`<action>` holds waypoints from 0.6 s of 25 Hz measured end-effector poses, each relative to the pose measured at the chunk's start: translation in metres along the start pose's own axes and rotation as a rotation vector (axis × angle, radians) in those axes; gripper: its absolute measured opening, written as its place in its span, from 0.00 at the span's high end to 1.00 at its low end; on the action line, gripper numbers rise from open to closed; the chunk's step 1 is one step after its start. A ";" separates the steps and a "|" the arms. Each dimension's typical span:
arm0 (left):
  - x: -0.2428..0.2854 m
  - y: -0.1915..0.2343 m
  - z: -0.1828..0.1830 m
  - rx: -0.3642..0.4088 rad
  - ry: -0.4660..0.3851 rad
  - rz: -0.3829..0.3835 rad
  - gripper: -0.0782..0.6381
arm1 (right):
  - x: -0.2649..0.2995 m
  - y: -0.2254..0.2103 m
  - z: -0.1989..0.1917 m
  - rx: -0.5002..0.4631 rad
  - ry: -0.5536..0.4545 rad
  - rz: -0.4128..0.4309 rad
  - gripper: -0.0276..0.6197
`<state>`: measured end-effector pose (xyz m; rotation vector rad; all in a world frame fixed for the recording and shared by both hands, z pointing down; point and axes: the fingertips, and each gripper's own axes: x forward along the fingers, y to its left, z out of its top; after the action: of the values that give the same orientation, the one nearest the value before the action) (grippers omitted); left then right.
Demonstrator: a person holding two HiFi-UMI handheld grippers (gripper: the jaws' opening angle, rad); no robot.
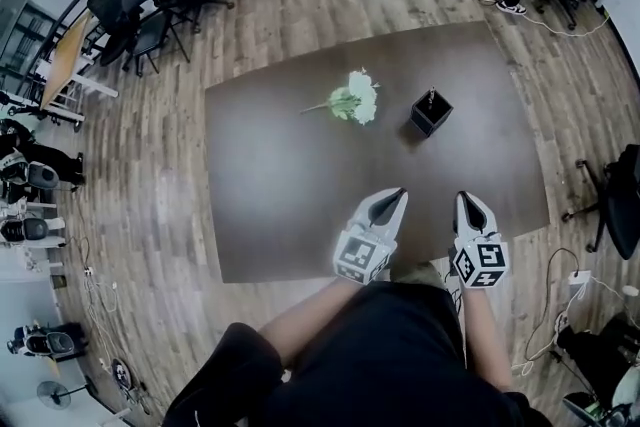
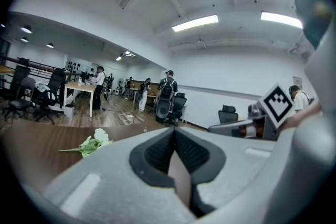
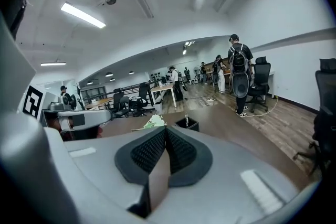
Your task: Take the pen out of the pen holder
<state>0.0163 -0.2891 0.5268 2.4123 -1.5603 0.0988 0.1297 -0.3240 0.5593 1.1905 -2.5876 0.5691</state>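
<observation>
The pen (image 1: 431, 96) stood upright in the pen holder (image 1: 431, 115), well ahead, equally near the left tongs (image 1: 400, 193) and right tongs (image 1: 464, 197), both closed, empty

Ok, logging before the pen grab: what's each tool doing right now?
Left tool: closed, empty.
Right tool: closed, empty.

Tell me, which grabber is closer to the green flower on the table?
Left. In the head view, the left gripper sits toward the person and a little right of the flower. The right gripper is beside the left one, farther right still.
</observation>
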 end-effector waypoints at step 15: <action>0.108 0.055 -0.004 -0.070 0.008 0.241 0.88 | 0.175 -0.090 0.022 -0.045 0.101 0.178 0.90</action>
<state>0.0120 -0.4047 0.5625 2.1608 -1.8133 0.0982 0.0856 -0.5048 0.6261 0.8992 -2.6213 0.5864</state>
